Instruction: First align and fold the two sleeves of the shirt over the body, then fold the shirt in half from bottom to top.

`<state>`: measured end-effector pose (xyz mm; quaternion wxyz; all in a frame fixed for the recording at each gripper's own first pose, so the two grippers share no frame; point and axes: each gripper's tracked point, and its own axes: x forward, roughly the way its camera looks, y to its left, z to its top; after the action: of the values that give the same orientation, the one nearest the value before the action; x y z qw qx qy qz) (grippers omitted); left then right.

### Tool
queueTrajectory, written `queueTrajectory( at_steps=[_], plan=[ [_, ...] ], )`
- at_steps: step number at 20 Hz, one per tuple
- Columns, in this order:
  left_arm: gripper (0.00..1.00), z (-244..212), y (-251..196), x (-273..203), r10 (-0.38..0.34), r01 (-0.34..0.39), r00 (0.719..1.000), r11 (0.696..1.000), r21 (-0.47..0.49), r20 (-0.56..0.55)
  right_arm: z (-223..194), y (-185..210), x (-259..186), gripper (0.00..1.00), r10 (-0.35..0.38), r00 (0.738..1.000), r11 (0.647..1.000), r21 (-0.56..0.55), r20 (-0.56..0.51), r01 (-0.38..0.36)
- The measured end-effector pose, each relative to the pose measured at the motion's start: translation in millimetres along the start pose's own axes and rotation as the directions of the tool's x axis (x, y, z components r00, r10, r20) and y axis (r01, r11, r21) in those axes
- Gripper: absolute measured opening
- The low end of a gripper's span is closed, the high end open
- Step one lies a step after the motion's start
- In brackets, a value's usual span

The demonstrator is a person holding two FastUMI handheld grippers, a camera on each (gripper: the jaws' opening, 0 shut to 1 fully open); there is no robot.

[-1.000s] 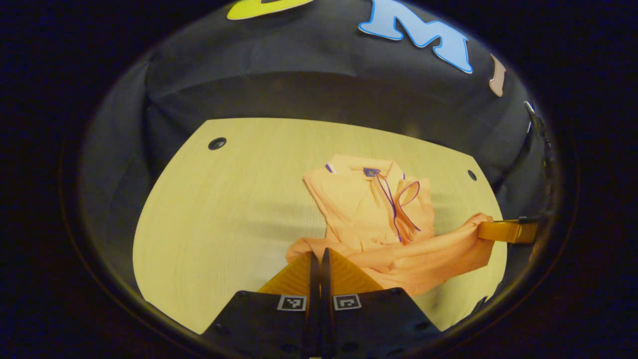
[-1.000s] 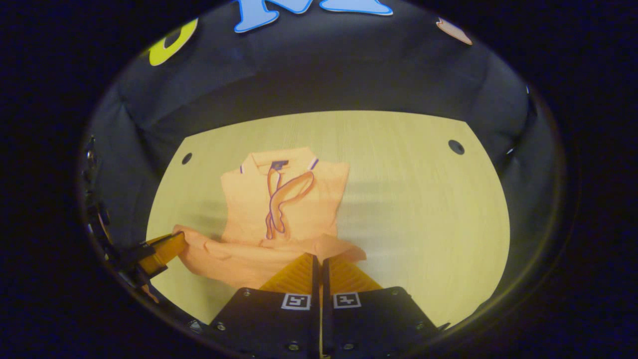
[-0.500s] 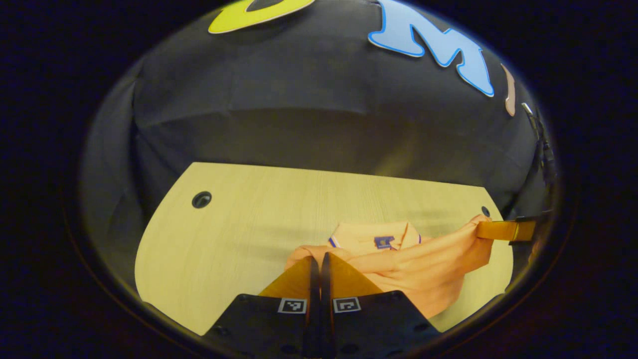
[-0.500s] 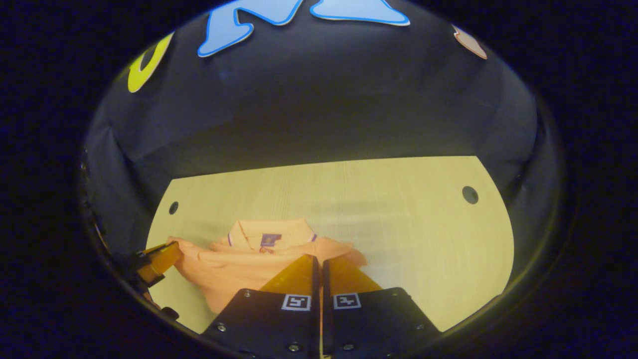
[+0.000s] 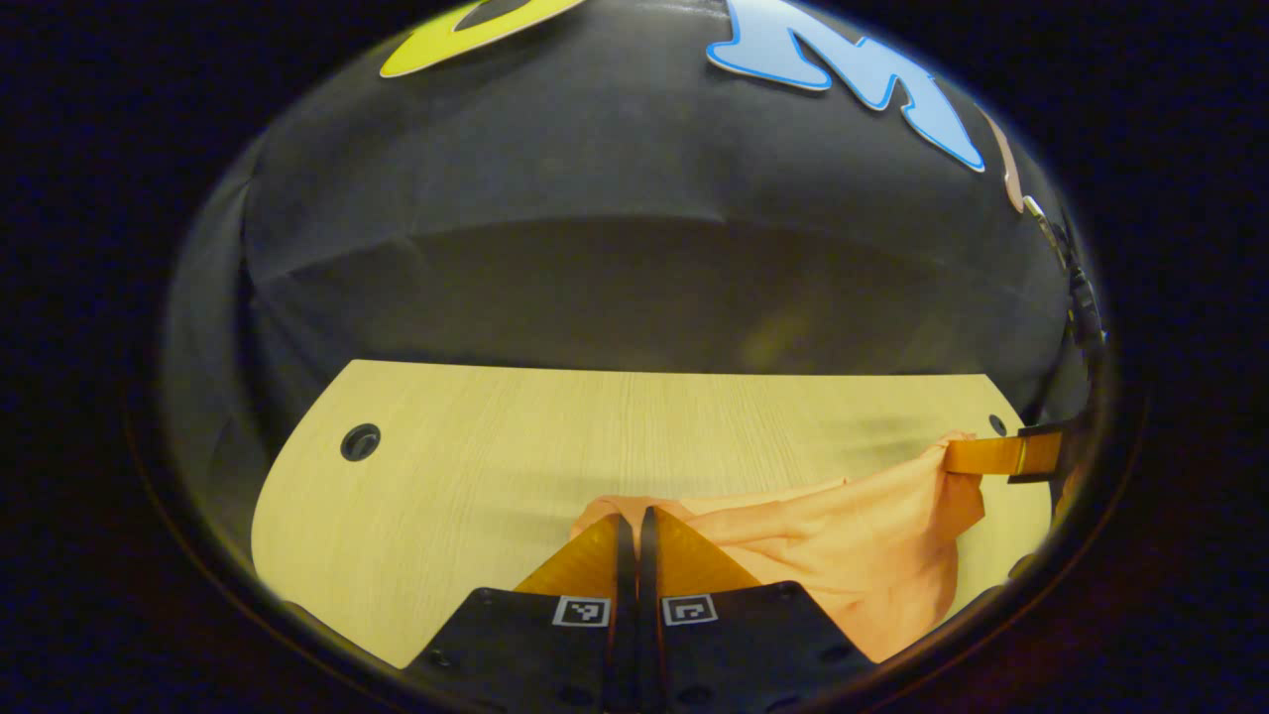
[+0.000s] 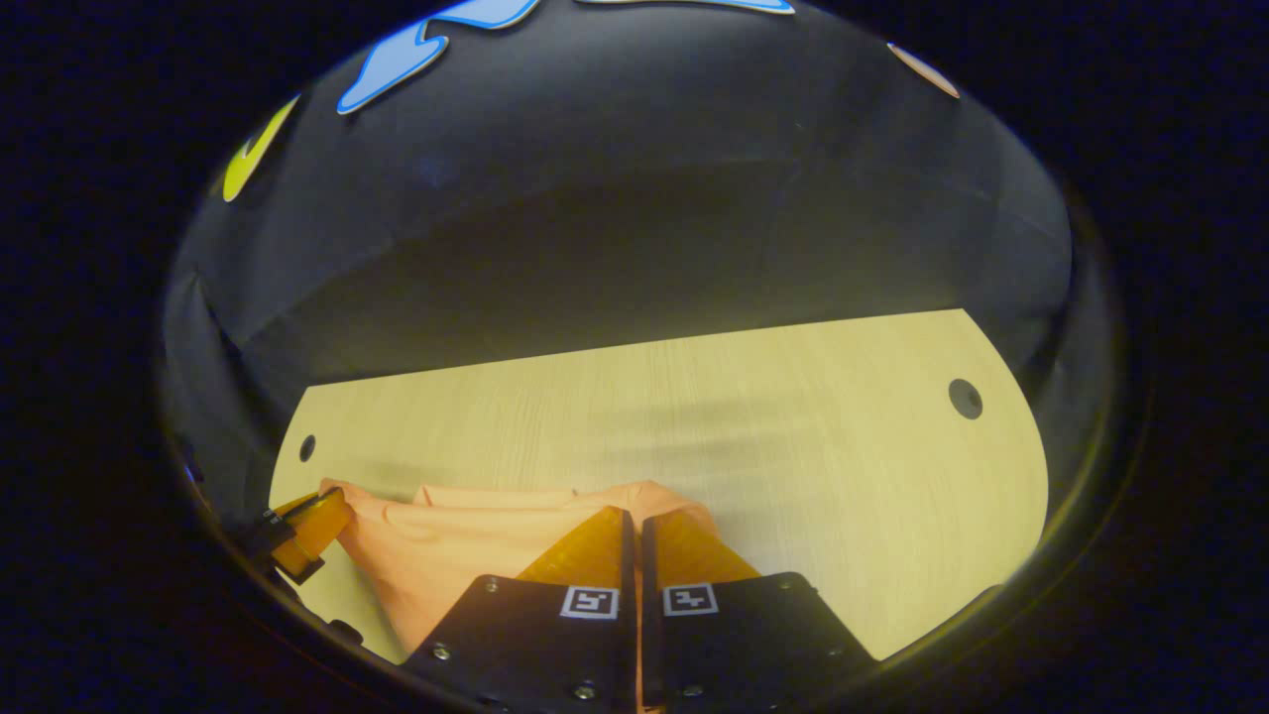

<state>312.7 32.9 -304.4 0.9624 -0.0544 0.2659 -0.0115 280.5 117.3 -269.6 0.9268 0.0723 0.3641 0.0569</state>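
Observation:
An orange polo shirt [image 5: 853,535] hangs stretched between the two grippers above the wooden table [image 5: 476,466]. In the left gripper view my left gripper [image 5: 631,518] is shut on one corner of the shirt's hem, and the right gripper [image 5: 977,456] pinches the other corner at the far right. In the right gripper view my right gripper [image 6: 634,516] is shut on the shirt [image 6: 466,535], and the left gripper [image 6: 315,518] grips the cloth at the lower left. The collar and the folded sleeves are hidden behind the raised hem.
The pale wooden table [image 6: 793,446] reaches back to the black cloth wall. Round cable holes sit near its far corners [image 5: 359,442] [image 6: 964,399]. Bare wood lies to the left in the left gripper view and to the right in the right gripper view.
Both grippers have carried the hem up and forward over the shirt toward the collar. The collar, placket and sleeves, visible a second ago, are now covered by the lifted cloth.

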Motion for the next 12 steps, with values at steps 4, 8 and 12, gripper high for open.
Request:
queueTrajectory(
  at_steps=[4,8,12],
  plan=[
    [0.06,-16.4,-10.0,8.1,-0.044,0.044,0.998,0.999,0.0,-0.045,6.7,2.9,-8.4,0.06,0.021,1.0,1.0,-0.02,-0.008,-0.021],
    [0.62,-19.0,-15.7,4.4,-0.062,0.059,0.996,0.997,-0.053,-0.057,14.3,-0.6,-25.5,0.45,0.007,1.0,0.997,-0.08,0.027,-0.005],
    [0.7,-6.8,-14.0,-23.9,-0.066,0.062,0.997,0.994,-0.087,-0.035,18.8,8.4,-50.7,0.53,0.025,0.998,0.995,-0.096,0.06,-0.019]
  ],
)
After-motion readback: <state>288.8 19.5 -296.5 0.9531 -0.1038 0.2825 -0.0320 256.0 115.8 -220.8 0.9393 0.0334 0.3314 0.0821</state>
